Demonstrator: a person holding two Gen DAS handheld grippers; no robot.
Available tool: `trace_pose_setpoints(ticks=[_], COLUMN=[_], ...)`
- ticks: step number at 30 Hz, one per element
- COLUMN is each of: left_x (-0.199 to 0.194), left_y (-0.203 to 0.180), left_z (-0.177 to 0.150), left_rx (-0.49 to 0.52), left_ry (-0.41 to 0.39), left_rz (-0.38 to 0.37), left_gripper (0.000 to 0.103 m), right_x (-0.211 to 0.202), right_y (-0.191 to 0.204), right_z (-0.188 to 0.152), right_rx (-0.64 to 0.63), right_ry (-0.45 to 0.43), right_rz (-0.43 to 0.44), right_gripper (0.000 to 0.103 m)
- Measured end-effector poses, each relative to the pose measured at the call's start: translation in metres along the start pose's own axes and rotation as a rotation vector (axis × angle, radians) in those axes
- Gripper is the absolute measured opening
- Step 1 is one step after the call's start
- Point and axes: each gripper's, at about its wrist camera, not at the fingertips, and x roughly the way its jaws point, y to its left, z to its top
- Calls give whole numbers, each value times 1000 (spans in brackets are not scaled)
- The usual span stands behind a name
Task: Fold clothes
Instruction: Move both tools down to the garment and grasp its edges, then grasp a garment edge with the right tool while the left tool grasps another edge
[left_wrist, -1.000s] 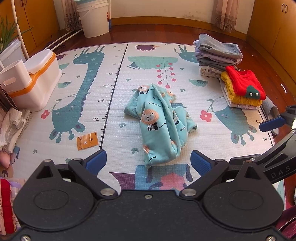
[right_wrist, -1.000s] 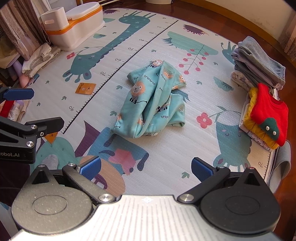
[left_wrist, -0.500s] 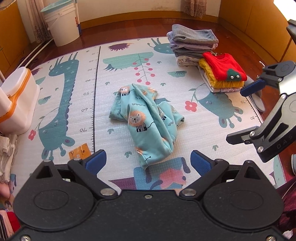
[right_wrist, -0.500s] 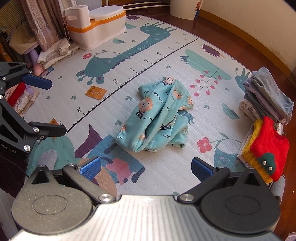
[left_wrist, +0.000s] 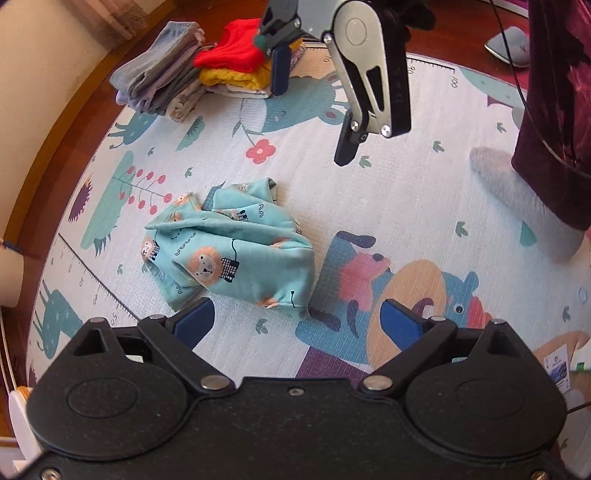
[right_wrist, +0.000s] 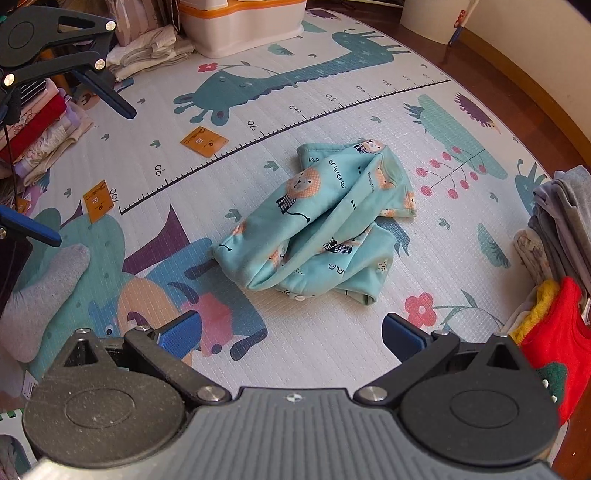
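A crumpled teal garment with lion prints (left_wrist: 229, 254) (right_wrist: 321, 221) lies in a heap in the middle of the animal-print play mat (left_wrist: 406, 206) (right_wrist: 295, 92). My left gripper (left_wrist: 297, 325) is open just short of the heap's near edge, with nothing between its fingers. My right gripper (right_wrist: 291, 334) is also open and empty, a little back from the opposite side of the heap. Each gripper shows in the other's view, the right gripper (left_wrist: 314, 110) above the mat and the left gripper (right_wrist: 70, 164) at the far left.
Folded grey clothes (left_wrist: 159, 81) (right_wrist: 561, 214) and a red-and-yellow stack (left_wrist: 236, 59) (right_wrist: 561, 343) sit at the mat's edge. A person's socked foot (left_wrist: 517, 199) (right_wrist: 40, 291) rests on the mat. A white-and-orange box (right_wrist: 243, 22), unfolded clothes (right_wrist: 37, 125) and orange cards (right_wrist: 203, 140) lie beyond.
Both grippers have swung round and come lower and closer to the teal garment, now on opposite sides of it. The garment has not moved, and both grippers stay open.
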Motion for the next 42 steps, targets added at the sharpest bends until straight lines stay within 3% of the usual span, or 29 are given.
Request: trace_pose_setpoints(ticks=[5,8,13,14,16,19,30,34,40,42], left_x=[19,36,74,82,100,121,166,180,184,180], left_y=[9,8,7,6,5,3,-13,-15,-3,-4], left_z=[1,2,-3,-4,-6,-5,-4,-10,-19,-27], left_rx=[87,165,313,349,404,478,828,886,787,744], left_ry=[-94,-93,-80,-76,-58,-52,-68,-53,-54,-82], left_rz=[-63,-64,-9,-5,-11,-17,11,20,63,87], left_gripper=[89,72,62,61,48,45,45,42,9,7], right_x=[36,54,78,83,94,105,146,165,184,188], right_y=[-10,-19,-36,-34,-31,-17,34,37,42,44], right_z=[-9,-15,-23,-26,-31,-39,-42,-46,-51,-52], right_rx=[-39,-54,-33,-48,-79,-170,-589,-696,-813,-832], right_ry=[75,78,26,18,2,-25,-90,-82,-92,-94], right_rz=[-32,-36,-5,-1,7,5,-86,-117,-165,-177], right_gripper=[103,100,84,78,63,57,56,56,55,54])
